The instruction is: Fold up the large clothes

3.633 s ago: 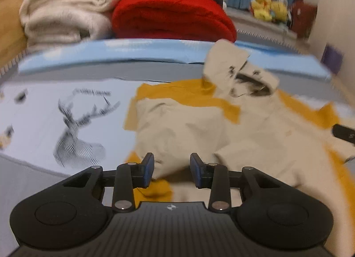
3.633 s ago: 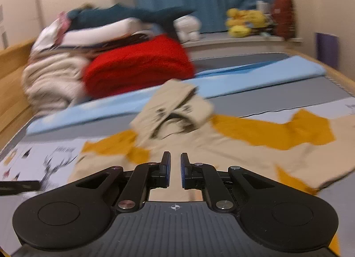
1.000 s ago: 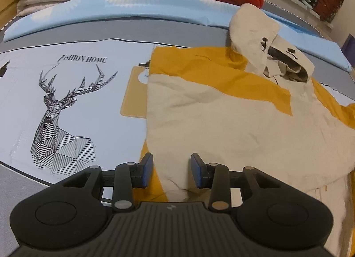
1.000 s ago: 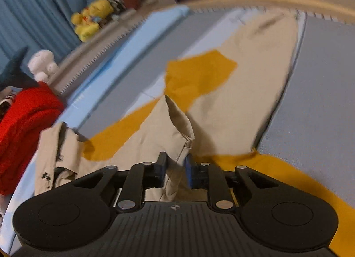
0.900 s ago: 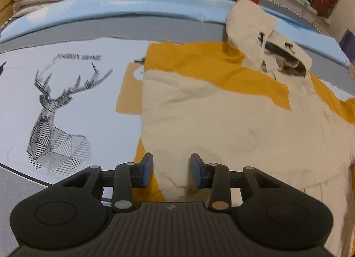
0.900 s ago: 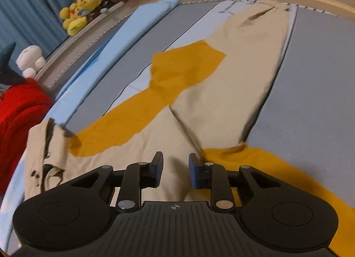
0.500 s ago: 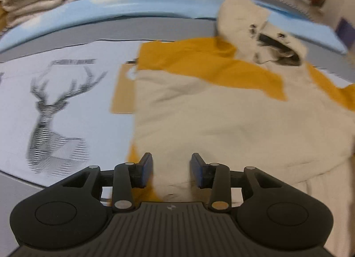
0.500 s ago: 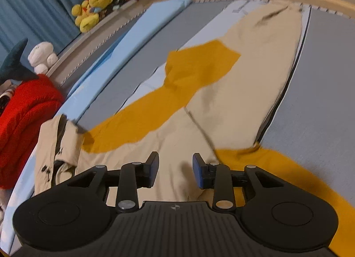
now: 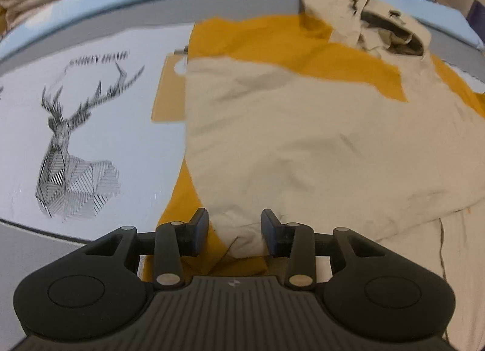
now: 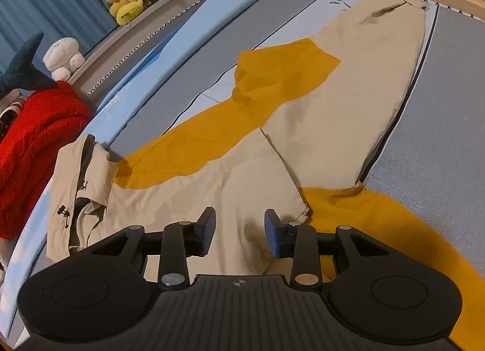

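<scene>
A beige and mustard hooded jacket (image 9: 303, 126) lies spread on the bed sheet (image 9: 121, 126), hood at the far side. The left gripper (image 9: 235, 231) hovers with jaws apart over the jacket's near left edge; cloth seems untouched between them. The right gripper (image 10: 239, 231) stands open above the beige body, its sleeve (image 10: 363, 84) stretching far right.

The lettering (image 9: 98, 58) above the deer print is smeared unreadable; the hoodie (image 9: 303, 138) runs off the frame's right edge.
</scene>
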